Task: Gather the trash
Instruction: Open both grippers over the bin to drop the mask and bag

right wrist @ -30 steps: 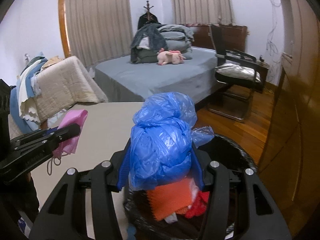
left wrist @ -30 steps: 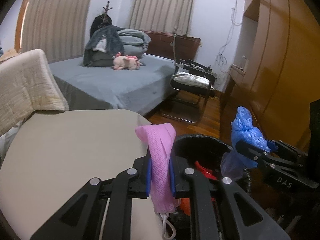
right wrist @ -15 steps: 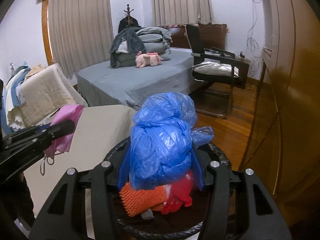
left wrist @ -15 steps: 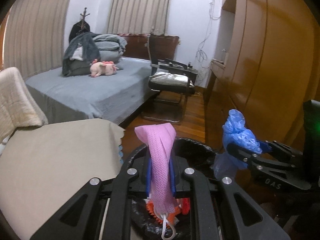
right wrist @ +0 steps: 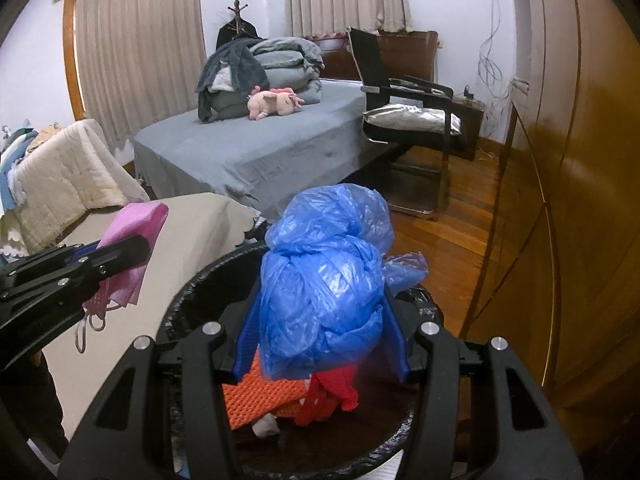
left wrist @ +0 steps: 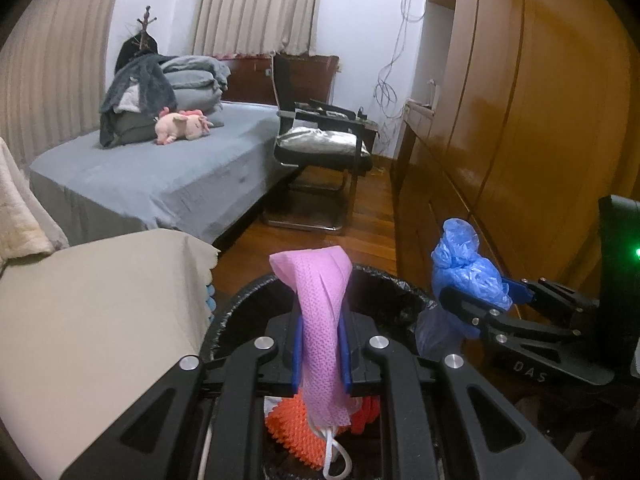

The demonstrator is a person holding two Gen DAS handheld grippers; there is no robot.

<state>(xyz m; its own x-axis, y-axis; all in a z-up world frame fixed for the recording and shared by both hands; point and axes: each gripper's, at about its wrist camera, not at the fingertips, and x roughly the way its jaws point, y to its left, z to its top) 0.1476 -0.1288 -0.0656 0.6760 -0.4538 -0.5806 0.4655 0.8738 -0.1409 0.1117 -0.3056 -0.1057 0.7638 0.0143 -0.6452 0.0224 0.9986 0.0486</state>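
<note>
Bin (right wrist: 192, 292) beside the tabletop (left wrist: 100, 300) already has orange and red trash inside. Right hand-held gripper (right wrist: 320, 344) is clamped on a crumpled blue bag (right wrist: 324, 288), over the bin. Left hand-held gripper (left wrist: 320, 354) is pinching a pink mask (left wrist: 320, 320), also above the bin. Left to do, likely: drop both in.

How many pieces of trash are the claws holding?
2. The left claw pinches a pink mask; the right claw grips a blue bag. Both are over the bin, which already holds more trash, some possibly hidden.
</note>
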